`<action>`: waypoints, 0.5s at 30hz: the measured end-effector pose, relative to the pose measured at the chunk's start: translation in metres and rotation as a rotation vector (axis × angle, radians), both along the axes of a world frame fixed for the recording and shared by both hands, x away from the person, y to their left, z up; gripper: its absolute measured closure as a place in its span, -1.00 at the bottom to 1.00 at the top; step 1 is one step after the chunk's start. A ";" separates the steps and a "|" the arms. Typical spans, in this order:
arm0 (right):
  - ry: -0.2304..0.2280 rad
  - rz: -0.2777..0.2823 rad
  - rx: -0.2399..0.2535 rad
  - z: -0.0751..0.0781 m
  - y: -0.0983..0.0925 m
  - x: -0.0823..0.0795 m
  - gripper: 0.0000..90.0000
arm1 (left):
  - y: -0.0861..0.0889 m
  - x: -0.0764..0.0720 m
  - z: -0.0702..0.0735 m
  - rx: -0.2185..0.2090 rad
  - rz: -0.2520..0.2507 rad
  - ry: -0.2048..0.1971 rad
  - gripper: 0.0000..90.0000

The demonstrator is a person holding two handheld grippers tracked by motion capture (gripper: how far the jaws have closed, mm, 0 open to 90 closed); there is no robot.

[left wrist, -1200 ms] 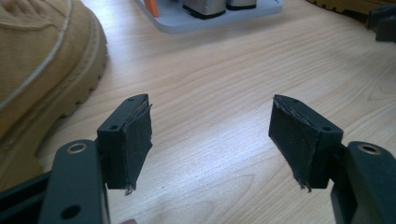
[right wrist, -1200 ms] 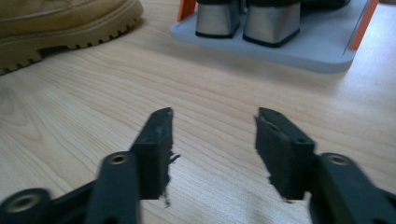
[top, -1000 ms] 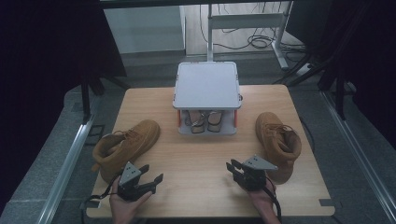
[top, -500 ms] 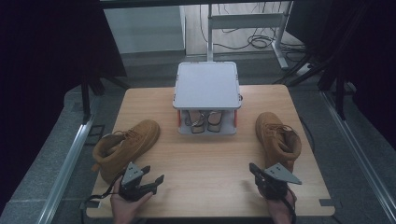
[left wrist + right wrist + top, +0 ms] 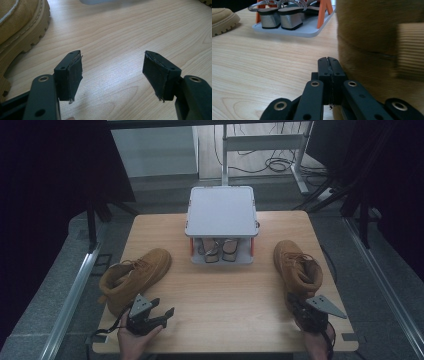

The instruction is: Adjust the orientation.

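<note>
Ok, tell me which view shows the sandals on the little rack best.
The right gripper view: the sandals stand close and side-on, silver block heels and straps clear on the rack. The high view shows them small and half hidden beneath the rack's top shelf.

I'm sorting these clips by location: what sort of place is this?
Probably a lab or recording workspace, not a home: a bare wooden table fenced by dark curtains, loose cables on the floor behind it, and metal frame rails along the sides.
</note>
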State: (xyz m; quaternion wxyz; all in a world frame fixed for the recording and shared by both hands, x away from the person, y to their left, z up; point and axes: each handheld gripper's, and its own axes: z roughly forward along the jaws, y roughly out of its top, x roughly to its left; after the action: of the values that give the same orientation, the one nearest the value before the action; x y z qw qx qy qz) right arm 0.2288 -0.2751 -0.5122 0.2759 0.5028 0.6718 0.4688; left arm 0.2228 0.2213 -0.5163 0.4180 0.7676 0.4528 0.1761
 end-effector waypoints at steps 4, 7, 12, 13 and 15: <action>-0.002 0.033 0.012 0.000 -0.005 0.001 0.98 | 0.002 0.000 0.000 -0.003 0.003 0.003 -0.29; -0.007 0.054 0.004 0.000 -0.008 0.002 0.98 | 0.002 0.000 0.000 0.002 0.005 0.001 -0.29; -0.011 0.071 0.006 0.000 -0.011 0.002 0.98 | 0.002 0.000 -0.001 0.005 0.001 0.006 -0.29; -0.009 0.073 0.006 0.000 -0.011 0.002 0.98 | 0.001 0.000 -0.001 0.005 0.000 0.007 -0.29; -0.008 0.079 0.016 0.001 -0.013 0.002 0.99 | 0.002 0.000 -0.001 0.005 0.001 0.009 -0.29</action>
State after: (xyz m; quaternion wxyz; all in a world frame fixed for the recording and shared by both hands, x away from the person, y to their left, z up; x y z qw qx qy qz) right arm 0.2308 -0.2884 -0.5113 0.2561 0.4762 0.6862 0.4866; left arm 0.2231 0.2229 -0.5172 0.4140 0.7693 0.4544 0.1740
